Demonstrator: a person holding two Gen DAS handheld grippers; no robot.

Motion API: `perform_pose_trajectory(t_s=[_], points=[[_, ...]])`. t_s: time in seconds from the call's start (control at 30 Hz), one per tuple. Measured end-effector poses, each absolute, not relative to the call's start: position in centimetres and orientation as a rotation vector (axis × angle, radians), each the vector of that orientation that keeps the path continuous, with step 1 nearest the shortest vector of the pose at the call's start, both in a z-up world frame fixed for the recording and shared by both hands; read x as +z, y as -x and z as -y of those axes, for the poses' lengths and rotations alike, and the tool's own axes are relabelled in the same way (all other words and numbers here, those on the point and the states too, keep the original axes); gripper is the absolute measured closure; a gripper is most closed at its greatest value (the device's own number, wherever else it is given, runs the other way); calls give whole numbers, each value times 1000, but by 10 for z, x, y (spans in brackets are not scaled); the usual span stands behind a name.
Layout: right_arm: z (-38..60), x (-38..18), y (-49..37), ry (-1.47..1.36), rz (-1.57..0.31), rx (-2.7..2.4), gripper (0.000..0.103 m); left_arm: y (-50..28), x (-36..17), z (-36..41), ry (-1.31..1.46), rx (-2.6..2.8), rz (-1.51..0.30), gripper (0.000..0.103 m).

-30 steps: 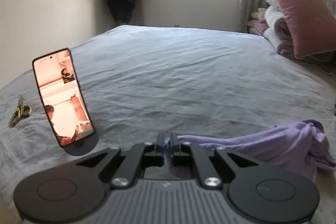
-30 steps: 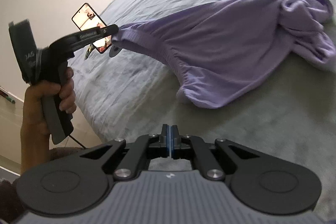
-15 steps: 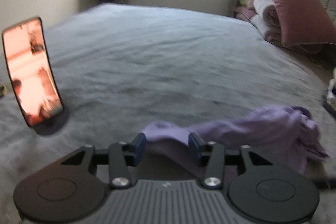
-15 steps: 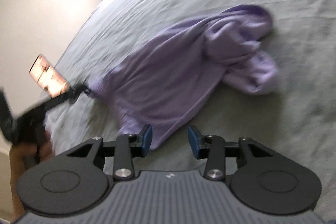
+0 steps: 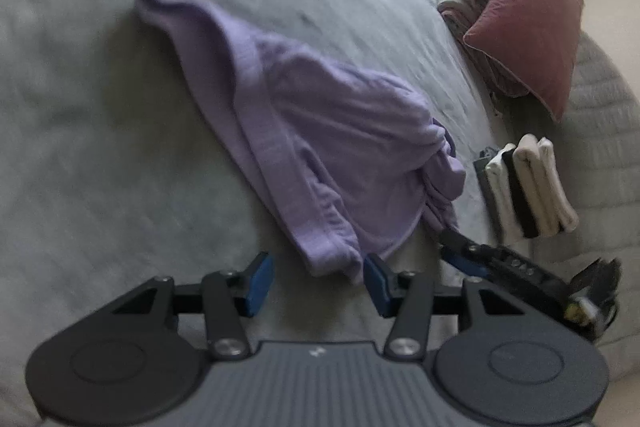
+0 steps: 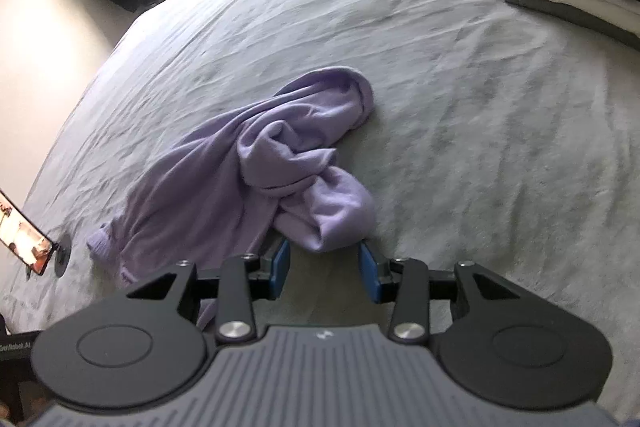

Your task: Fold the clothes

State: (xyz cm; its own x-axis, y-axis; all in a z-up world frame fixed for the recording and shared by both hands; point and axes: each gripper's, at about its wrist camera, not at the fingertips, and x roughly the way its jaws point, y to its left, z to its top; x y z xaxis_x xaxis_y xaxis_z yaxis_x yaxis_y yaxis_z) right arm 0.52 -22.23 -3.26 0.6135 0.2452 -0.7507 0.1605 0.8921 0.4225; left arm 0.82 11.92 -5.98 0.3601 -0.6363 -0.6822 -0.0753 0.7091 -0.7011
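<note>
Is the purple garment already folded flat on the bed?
No, the purple garment lies crumpled and twisted on the bed, with a bunched knot of cloth near its middle.

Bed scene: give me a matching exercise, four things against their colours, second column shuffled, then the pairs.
Things:
1. garment
2. pillow
3. sheet
4. gripper pads

Colours:
A. blue
B. grey
C. lilac
D. dusty pink

Pairs: 1-C, 2-D, 3-B, 4-A
</note>
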Motion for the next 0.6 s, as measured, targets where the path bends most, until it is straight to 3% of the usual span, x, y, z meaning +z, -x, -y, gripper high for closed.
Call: perform_pose_trajectory(t_s=[0.17, 0.23, 0.27, 0.3, 0.37, 0.6], points=[[222, -38, -10, -500, -909, 33, 61, -7, -69, -116, 853, -361, -1161, 57], [221, -38, -12, -492, -893, 28, 61, -7, -68, -110, 819, -342, -1158, 80], [220, -38, -12, -478, -881, 21, 63, -7, -67, -108, 806, -332, -1153, 80], [220, -37, -12, -458, -867, 11, 76, -6, -66, -106, 795, -321, -1148, 81], [219, -36, -11, -418, -838, -9, 88, -2, -56, -105, 734, -299, -1111, 82], [229, -14, 2, -278, -692, -131, 92, 13, -20, -122, 575, -275, -998, 83]])
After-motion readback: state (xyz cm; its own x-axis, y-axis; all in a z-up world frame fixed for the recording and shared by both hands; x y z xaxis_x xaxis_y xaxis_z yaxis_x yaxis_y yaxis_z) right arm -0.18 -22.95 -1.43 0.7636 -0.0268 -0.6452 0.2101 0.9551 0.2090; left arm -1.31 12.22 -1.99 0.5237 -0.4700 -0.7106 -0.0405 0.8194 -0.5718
